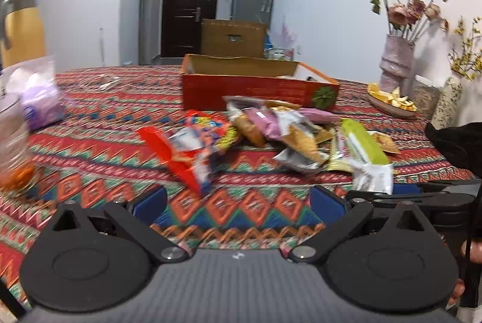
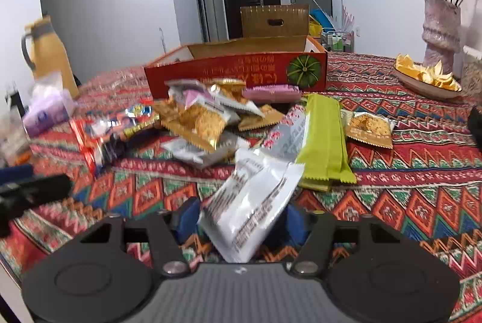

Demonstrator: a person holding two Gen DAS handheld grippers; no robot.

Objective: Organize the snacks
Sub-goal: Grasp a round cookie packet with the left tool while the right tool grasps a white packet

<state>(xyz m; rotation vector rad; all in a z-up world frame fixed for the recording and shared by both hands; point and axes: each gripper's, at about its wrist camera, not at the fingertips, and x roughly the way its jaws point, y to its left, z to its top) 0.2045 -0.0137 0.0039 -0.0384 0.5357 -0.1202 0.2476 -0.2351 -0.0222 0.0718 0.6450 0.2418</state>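
A pile of snack packets [image 1: 271,127] lies on the patterned tablecloth in front of an open red cardboard box [image 1: 256,88]. The pile [image 2: 211,118] and the box [image 2: 241,70] also show in the right wrist view. My left gripper [image 1: 238,202] is open and empty, low over the cloth, short of a red packet [image 1: 180,154]. My right gripper [image 2: 238,220] is shut on a white and silver packet [image 2: 250,202], held near a green packet [image 2: 325,142]. That held packet [image 1: 373,178] shows at the right of the left wrist view.
A yellow jug [image 2: 51,54] and a purple tissue pack [image 2: 48,112] stand at the left. A vase of dried flowers [image 2: 439,30] and a dish of yellow pieces [image 2: 427,76] stand at the right. A brown carton [image 2: 274,21] is behind the table.
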